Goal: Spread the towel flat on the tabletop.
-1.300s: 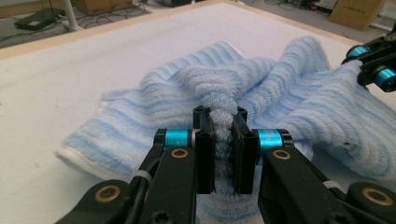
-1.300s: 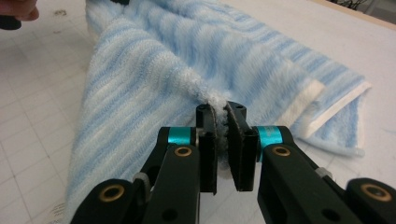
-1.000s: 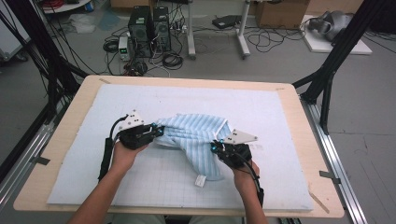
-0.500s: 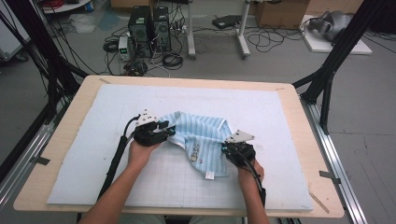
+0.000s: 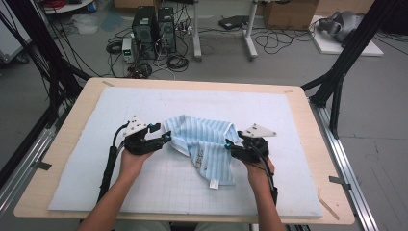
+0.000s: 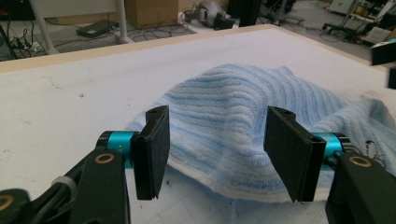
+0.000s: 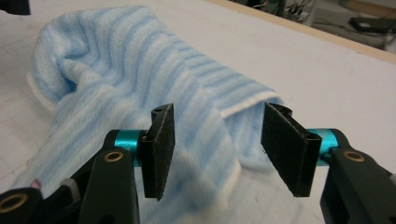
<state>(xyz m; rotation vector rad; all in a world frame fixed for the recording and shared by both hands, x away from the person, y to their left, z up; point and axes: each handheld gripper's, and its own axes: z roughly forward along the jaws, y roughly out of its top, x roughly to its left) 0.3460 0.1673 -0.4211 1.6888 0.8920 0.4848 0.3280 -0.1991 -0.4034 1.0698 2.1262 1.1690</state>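
A person's two hands reach in from the near edge, each holding tongs. The left gripper (image 5: 167, 136) and the right gripper (image 5: 228, 145) both have jaws spread wide, gripping nothing. Between them lies a crumpled blue-and-white striped towel (image 5: 207, 144), its left and right edges just beside the jaw tips. It rests mid-table on a pale gridded mat (image 5: 159, 187) covering a wooden table (image 5: 62, 144). Beyond, on the grey floor, stand computer towers (image 5: 154, 24) amid tangled cables.

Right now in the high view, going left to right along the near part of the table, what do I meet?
Left tool → blue striped towel → right tool, all over the white mat. Both tools stand open at the towel's edges.
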